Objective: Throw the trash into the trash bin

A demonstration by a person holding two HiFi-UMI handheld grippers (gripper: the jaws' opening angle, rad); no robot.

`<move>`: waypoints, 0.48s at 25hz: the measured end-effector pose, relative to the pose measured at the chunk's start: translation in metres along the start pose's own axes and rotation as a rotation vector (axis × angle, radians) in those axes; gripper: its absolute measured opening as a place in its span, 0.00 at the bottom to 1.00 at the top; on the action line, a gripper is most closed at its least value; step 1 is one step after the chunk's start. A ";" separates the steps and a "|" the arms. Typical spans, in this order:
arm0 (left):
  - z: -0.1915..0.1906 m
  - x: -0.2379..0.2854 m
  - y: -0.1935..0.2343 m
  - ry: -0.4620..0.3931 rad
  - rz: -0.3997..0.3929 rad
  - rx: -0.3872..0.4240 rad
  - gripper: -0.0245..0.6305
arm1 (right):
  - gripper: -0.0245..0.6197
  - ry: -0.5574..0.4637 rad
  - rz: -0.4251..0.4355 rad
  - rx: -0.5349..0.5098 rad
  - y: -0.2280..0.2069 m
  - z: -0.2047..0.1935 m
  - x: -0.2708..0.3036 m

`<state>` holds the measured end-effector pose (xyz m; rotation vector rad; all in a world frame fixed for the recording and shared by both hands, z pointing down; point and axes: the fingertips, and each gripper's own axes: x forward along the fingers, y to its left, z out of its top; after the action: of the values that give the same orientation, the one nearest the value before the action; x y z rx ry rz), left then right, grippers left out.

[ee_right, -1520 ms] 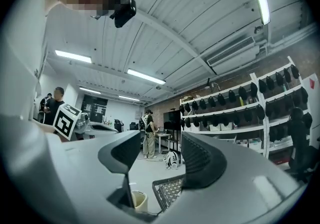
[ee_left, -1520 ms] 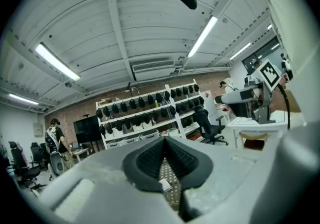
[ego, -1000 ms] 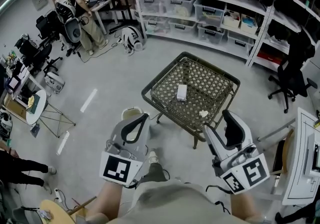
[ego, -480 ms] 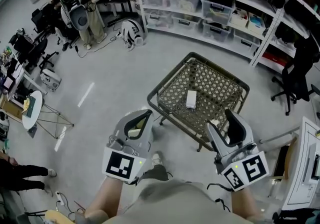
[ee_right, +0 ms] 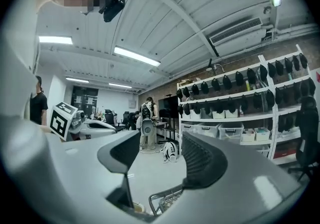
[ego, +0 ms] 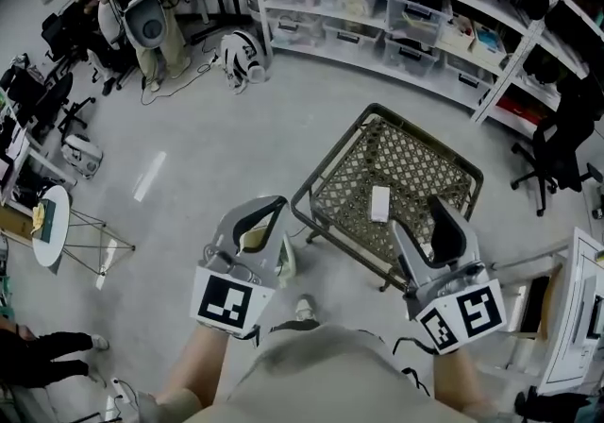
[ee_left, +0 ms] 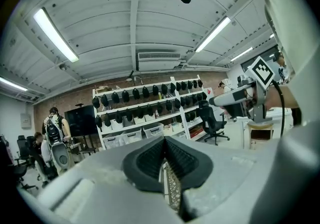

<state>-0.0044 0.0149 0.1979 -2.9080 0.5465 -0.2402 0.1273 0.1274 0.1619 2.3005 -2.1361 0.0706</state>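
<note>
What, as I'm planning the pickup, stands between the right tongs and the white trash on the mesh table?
Nothing visible: the white trash lies on the mesh table beside the open right tongs, only mesh between.

- metal lattice-top table (ego: 415,166), dark frame, on the grey floor at centre right
- long white shelving unit (ego: 491,6) along the far wall, lined with clear storage bins (ego: 415,13)
- row of dark rounded items (ee_left: 145,93) on the upper shelves, too small to identify
- black office chair (ego: 557,143) at the right end of the shelving
- person with a backpack (ego: 132,6), standing, upper left
- small round side table (ego: 52,246) at the left edge
- white tape strip (ego: 149,176) on the floor, well apart from the lattice-top table
- ceiling light tube (ee_left: 55,28) and wall-mounted air-conditioning unit (ee_left: 159,57) overhead
</note>
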 end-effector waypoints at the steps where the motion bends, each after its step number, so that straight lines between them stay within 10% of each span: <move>1: -0.004 0.002 0.008 0.001 -0.006 -0.001 0.04 | 0.46 0.002 -0.008 0.001 0.002 -0.002 0.008; 12: -0.026 0.016 0.051 0.025 -0.030 -0.025 0.04 | 0.48 0.057 -0.063 0.030 0.003 -0.023 0.052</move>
<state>-0.0118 -0.0416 0.2150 -2.9426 0.5135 -0.2760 0.1273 0.0765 0.1866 2.3496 -2.0489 0.1662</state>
